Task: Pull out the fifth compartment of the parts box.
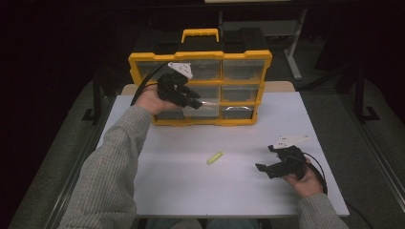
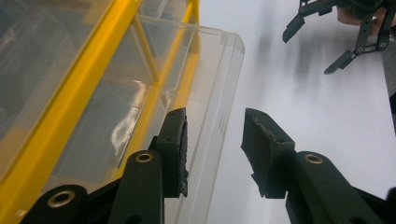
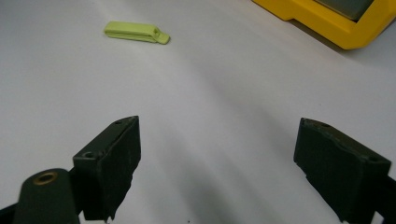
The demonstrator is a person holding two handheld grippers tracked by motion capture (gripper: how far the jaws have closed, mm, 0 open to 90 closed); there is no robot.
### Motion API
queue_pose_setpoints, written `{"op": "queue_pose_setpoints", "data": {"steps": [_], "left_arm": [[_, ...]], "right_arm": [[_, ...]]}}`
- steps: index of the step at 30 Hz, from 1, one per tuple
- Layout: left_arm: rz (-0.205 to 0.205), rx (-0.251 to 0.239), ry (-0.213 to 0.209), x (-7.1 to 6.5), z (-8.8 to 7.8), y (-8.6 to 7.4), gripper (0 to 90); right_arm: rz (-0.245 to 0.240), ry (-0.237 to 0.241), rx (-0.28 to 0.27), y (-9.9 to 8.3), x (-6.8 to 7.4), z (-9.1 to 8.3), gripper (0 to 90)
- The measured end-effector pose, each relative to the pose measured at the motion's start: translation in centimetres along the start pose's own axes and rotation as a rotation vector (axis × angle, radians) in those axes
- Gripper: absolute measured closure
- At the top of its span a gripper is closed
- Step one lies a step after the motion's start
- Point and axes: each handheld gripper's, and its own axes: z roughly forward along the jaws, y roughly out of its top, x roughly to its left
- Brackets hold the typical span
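Left gripper [image 2: 212,154] sits at the organizer [image 1: 143,62], jaws partly apart around the clear drawer's [image 2: 219,93] front lip, not yet clamped. The drawer is barely out (pull remains). Right gripper [image 3: 217,168] idles wide, empty, green clip [image 3: 135,32] ahead.

**Around the work: a table, a scrap of green, a dim room**

A flat white rectangular table top [image 1: 191,186] takes up the middle of the high view. On it, near the middle and a little towards the near edge, lies a small yellow-green oblong plastic piece [image 1: 214,158], flat and at a slant, with bare table all round it. A strip of pale wooden board [image 1: 279,86] shows at the table's far edge. Dull grey floor [image 1: 367,157] lies either side, and a light grey metal stand leg [image 1: 292,52] slopes across the dark background.
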Motion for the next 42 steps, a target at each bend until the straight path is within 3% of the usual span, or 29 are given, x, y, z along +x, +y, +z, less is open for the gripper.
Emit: {"op": "queue_pose_setpoints", "data": {"steps": [23,27,33,36,42], "left_arm": [[0.004,0.007,-0.007,0.2,0.6,-0.4,69.3],[0.021,0.019,-0.011,0.2,0.4,-0.4,70.0],[0.045,0.018,-0.050,-0.2,0.3,-0.5,73.0],[0.049,0.020,-0.041,-0.6,0.3,-0.5,73.2],[0.045,-0.005,-0.066,-0.9,0.0,-1.1,72.9]], "right_arm": [[-0.003,0.003,0.002,0.0,0.1,0.0,13.7],[-0.005,0.002,0.004,0.0,0.2,0.0,13.7],[-0.002,0.004,0.004,-0.1,0.3,-0.1,13.7],[-0.005,0.005,0.006,-0.1,0.3,-0.1,13.7],[-0.006,0.004,0.008,-0.1,0.5,0.0,13.7]]}}
